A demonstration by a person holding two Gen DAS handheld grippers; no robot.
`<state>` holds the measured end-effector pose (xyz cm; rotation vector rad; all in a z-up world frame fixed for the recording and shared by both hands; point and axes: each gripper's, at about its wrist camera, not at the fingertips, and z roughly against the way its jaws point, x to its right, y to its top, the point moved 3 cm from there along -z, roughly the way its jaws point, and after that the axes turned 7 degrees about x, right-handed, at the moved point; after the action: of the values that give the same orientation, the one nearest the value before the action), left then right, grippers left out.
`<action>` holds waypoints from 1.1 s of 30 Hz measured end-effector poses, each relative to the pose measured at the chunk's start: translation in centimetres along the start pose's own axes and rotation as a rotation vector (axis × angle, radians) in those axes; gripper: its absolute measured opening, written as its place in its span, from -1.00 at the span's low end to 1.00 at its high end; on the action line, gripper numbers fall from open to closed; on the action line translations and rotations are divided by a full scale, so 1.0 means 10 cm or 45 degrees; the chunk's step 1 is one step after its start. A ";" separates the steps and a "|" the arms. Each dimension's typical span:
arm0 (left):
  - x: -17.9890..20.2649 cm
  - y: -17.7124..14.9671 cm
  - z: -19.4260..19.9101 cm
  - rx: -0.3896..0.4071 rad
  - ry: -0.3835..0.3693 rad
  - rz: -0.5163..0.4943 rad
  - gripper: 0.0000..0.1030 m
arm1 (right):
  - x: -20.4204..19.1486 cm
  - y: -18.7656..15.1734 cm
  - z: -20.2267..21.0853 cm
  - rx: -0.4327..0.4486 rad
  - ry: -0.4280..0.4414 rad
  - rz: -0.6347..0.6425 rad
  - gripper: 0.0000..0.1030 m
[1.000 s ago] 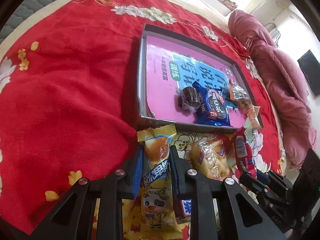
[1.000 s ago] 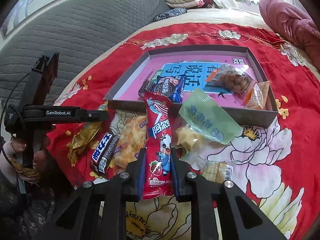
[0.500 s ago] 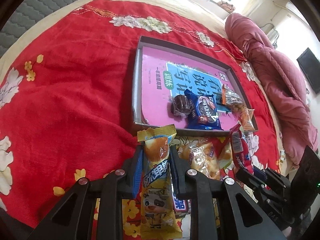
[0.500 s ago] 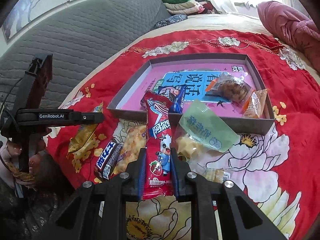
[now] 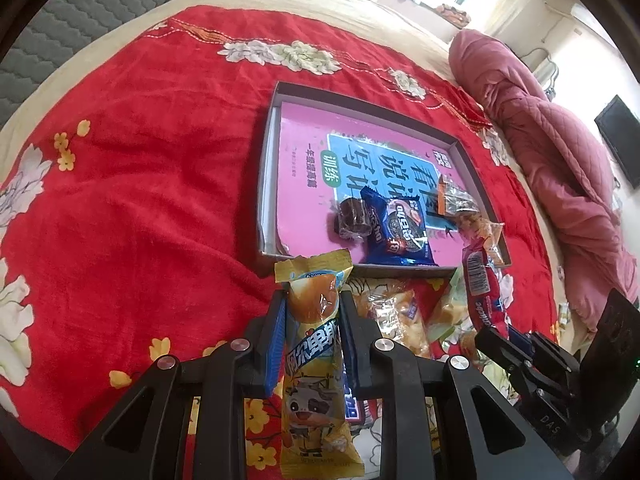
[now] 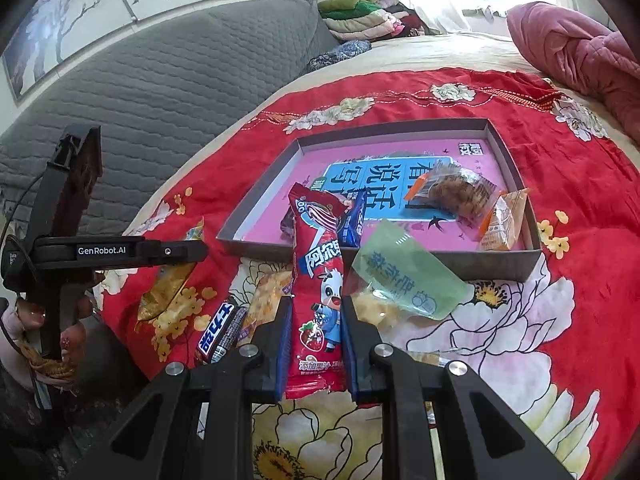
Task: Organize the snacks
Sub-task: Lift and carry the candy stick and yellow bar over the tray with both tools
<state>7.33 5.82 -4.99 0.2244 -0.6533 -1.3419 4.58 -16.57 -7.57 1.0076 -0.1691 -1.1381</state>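
Both claws are lifting higher over the bed now: your left claw (image 5: 313, 308) is gripping the yellow snack (image 5: 314, 344), right claw (image 6: 316, 312) gripping the red snack (image 6: 318, 280), tray (image 6: 500, 268) sitting at 12 o'clock.

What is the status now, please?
Left gripper shut on yellow pack. Right gripper shut on red pack. Both short of box; loose snacks between.

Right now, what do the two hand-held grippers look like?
Both hand-held grippers, left and right, are matte black, with angular cut-out linkages, silver pivot screws and blue ribbed finger pads. The left one's side reads "GenRobot.AI" in white, with a thin black cable behind it.
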 end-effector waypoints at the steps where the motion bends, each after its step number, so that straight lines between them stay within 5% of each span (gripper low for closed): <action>1: 0.00 0.00 0.01 0.002 0.006 -0.002 -0.50 | 0.00 0.00 0.01 0.005 0.003 -0.003 -0.57; 33: 0.35 0.33 0.03 0.057 0.028 -0.059 -0.50 | 0.17 0.26 0.20 0.159 -0.038 0.001 -0.57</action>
<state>10.19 3.29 -2.01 0.2916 -0.6637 -1.3684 5.94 -18.94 -5.12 1.1008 -0.2668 -1.1536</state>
